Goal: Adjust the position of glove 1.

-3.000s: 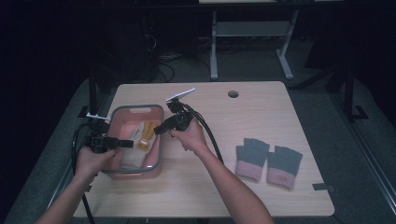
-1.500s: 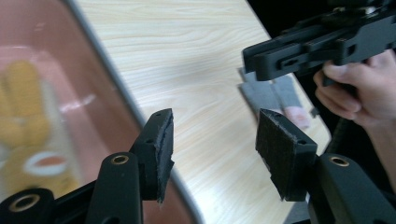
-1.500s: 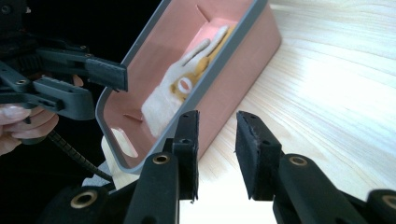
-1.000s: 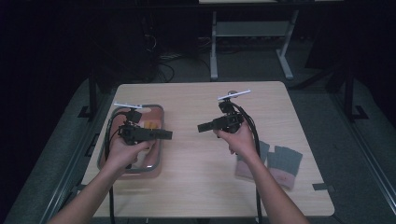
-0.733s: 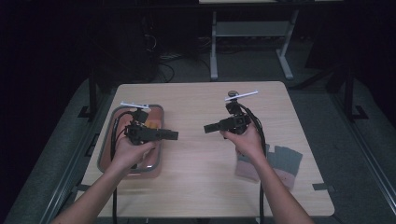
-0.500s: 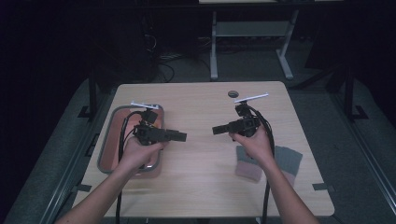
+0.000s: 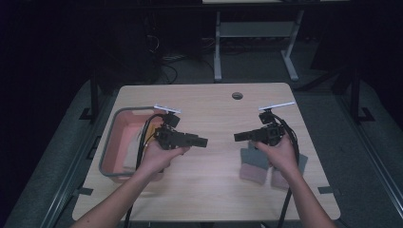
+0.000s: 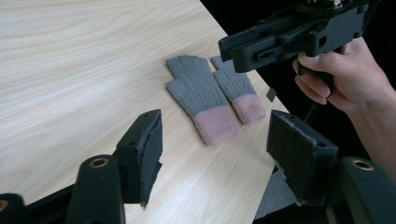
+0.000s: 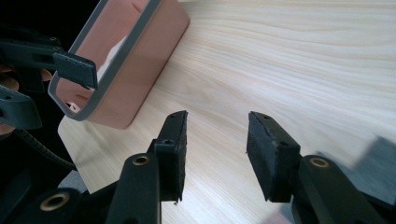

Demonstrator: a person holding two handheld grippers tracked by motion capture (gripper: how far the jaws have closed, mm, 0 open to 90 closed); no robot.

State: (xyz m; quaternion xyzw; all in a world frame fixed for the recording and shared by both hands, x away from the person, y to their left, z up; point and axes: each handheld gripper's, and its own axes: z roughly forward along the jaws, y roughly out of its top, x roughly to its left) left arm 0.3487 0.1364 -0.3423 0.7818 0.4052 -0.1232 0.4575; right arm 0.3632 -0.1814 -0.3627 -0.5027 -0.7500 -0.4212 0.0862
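Note:
A pink bin with a grey rim (image 7: 110,142) stands at the table's left, with pale items inside. Two grey gloves with pink cuffs (image 7: 254,164) lie side by side at the right, partly under the person's right hand. My left gripper (image 7: 203,141) hovers right of the bin and points right; my right gripper (image 7: 236,137) hovers above the gloves and points left at it. Both have just been opening, with nothing between the jaws. The left gripper view has its open jaws (image 8: 215,137) framing the gloves (image 8: 201,95). The right gripper view has open jaws (image 9: 217,135) over bare wood, the bin (image 9: 140,74) beyond.
A round cable hole (image 7: 237,95) sits near the table's far edge. Bare wood lies between the two grippers. Black cables trail from both hands toward the near edge. A metal stand (image 7: 218,57) is on the floor behind the table.
Both hands have moved right: the left gripper from over the bin to the table's middle, the right gripper to above the gloves. Their jaws stand wider apart.

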